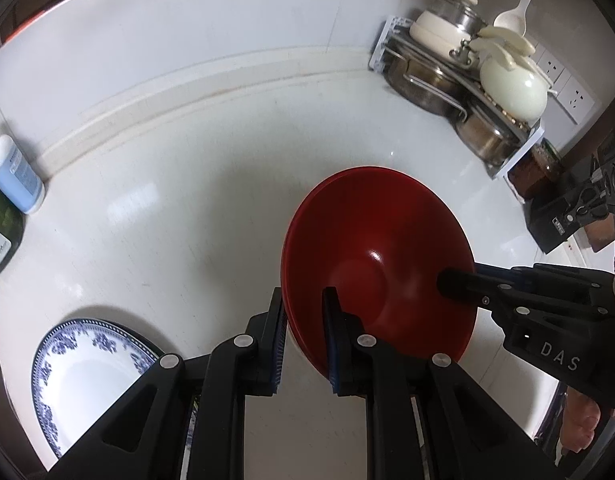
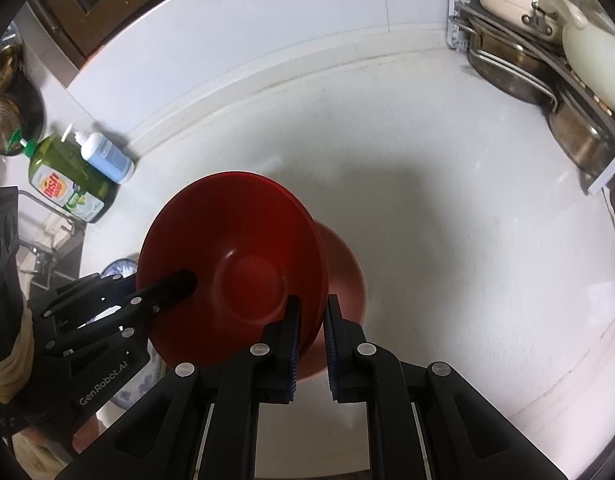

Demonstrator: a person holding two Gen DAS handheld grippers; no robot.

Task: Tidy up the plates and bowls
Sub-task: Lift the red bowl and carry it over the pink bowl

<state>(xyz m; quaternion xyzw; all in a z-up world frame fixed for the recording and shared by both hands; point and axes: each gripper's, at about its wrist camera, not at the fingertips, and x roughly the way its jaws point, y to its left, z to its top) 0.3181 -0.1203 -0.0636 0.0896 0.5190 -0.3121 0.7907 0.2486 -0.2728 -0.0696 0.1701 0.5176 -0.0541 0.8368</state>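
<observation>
A red bowl [image 1: 371, 248] hangs tilted over the white counter [image 1: 195, 184], held from both sides. My left gripper [image 1: 305, 300] is shut on its near left rim, one finger inside and one outside. My right gripper [image 2: 311, 308] is shut on the opposite rim of the red bowl [image 2: 235, 252]. A second red bowl [image 2: 345, 268] sits nested just under it, showing as a double edge in the left wrist view. The right gripper [image 1: 463, 280] reaches in from the right, the left gripper [image 2: 175, 284] from the left. A blue-and-white plate [image 1: 91, 360] lies on the counter at lower left.
A dish rack [image 1: 503, 160] with steel pots and a white casserole [image 1: 511, 84] stands at the back right corner. A blue pump bottle [image 2: 107, 156] and a green dish-soap bottle [image 2: 67, 184] stand by the wall at left, next to a sink edge [image 2: 47, 232].
</observation>
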